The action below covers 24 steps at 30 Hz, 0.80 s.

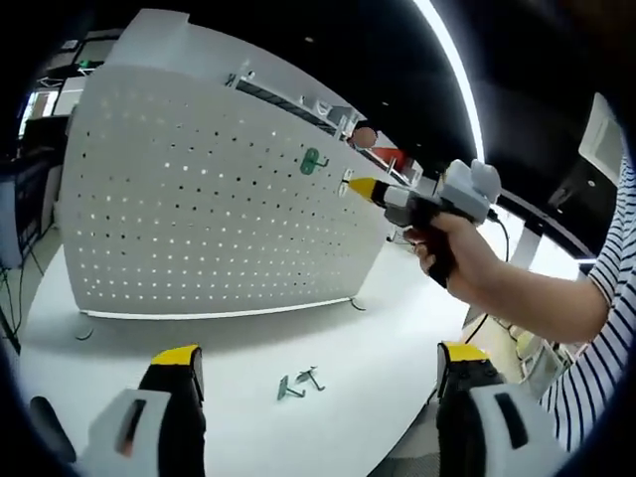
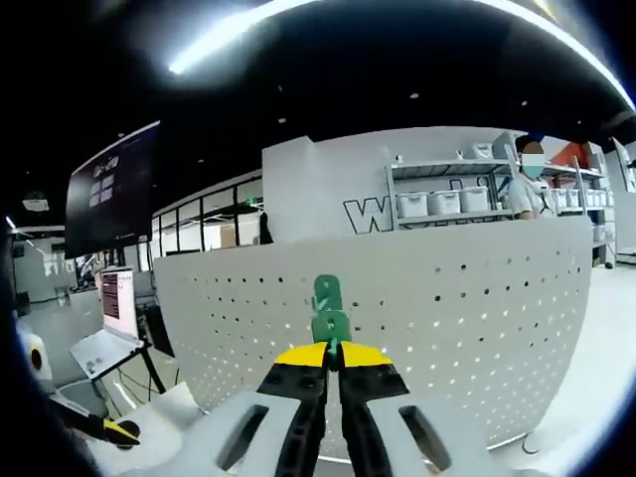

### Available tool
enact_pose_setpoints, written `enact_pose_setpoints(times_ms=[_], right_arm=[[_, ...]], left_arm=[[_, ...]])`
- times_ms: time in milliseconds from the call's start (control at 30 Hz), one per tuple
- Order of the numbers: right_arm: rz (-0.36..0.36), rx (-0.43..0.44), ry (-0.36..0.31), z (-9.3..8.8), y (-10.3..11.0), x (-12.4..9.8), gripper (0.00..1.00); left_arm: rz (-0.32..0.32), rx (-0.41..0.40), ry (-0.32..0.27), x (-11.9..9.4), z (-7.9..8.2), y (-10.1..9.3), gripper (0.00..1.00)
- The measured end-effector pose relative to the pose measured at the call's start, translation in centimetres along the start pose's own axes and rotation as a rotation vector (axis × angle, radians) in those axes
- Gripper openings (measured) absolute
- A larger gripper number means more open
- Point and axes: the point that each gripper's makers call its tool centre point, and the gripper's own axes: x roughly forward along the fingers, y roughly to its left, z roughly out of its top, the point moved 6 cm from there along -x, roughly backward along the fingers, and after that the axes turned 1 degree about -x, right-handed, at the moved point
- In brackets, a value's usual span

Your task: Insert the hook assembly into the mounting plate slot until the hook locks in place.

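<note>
My right gripper (image 2: 333, 363), fingers clamped on the green hook (image 2: 329, 310) at the pegboard (image 1: 199, 199); left gripper (image 1: 318, 383) fingers apart; a tilted hook could jam or slip.

Green hook (image 2: 328, 303), white pegboard (image 1: 199, 199), yellow-tipped claw (image 2: 333, 356), striped sleeve (image 1: 606, 338).
</note>
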Motion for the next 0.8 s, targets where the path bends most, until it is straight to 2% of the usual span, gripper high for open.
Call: enact_pose_setpoints(times_ms=[167,800], right_arm=[[-0.043,-0.022,-0.041,0.7,-0.2,0.8,0.00],[-0.118,-0.030,-0.085,1.6,-1.5,3.6,0.00]], left_arm=[[-0.003,0.001,0.010,0.1,-0.1,0.0,1.00],[0.021,-0.013,0.019,-0.4,-0.4,1.1,1.00]])
